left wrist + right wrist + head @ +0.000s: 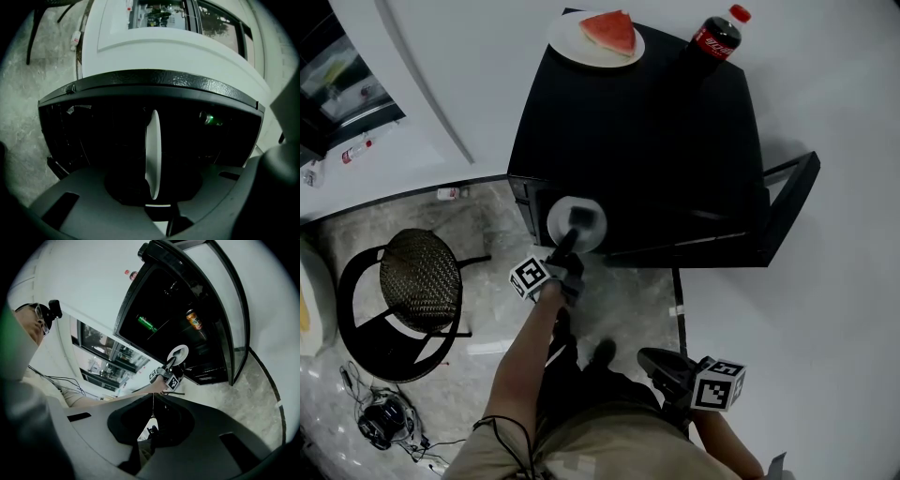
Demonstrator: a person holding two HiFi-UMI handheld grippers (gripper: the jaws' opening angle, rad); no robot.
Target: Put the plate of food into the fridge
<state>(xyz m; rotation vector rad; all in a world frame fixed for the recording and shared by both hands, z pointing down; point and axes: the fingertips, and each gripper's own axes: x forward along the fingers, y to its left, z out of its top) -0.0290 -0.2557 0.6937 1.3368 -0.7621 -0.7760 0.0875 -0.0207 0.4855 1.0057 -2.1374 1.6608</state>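
The left gripper (152,197) pinches the rim of the plate (153,145), judged stiff, slippery and breakable; the right gripper (152,414) is pressed together, empty.

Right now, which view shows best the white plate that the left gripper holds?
The head view: the plate shows its round face at the fridge opening. The left gripper view shows it only edge-on, clamped between the jaws; the right gripper view shows it small and far.
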